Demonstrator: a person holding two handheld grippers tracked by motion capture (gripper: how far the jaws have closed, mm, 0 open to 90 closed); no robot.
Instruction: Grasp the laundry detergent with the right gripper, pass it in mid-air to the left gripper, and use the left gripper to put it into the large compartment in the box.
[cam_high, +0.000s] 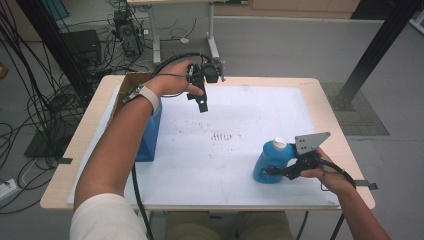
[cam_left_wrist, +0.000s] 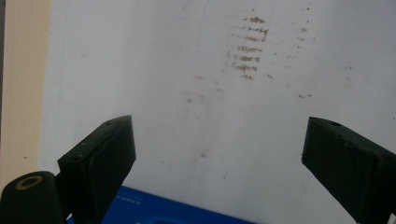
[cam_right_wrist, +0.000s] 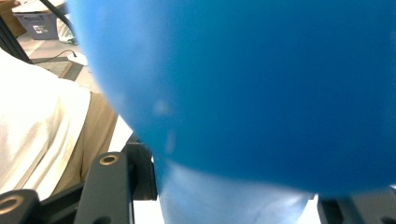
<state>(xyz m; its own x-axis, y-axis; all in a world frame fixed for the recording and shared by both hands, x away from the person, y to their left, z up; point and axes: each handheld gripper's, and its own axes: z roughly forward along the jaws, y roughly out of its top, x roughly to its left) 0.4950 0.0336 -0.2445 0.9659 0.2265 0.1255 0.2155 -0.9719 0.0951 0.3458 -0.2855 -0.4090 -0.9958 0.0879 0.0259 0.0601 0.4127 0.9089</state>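
Note:
A blue bottle (cam_high: 270, 161) with a white cap stands upright on the white sheet (cam_high: 240, 115) near the front right of the table. My right gripper (cam_high: 276, 172) is shut on its lower body from the right, one jaw on each side. In the right gripper view the blue bottle (cam_right_wrist: 243, 84) looms close and blurred between the jaws of the right gripper (cam_right_wrist: 224, 203). My left gripper (cam_high: 204, 95) hangs above the far left part of the sheet, open. The left gripper (cam_left_wrist: 224, 156) has nothing between its wide-apart jaws; below them lies the white sheet (cam_left_wrist: 154, 93).
A blue box (cam_high: 150, 135) stands at the table's left under the left forearm, its top edge (cam_left_wrist: 154, 212) visible below the left jaws. Behind it sits a cardboard box (cam_high: 127, 82). Brown smudges (cam_high: 224, 136) mark the sheet's middle. Cables and desk legs lie on the floor beyond.

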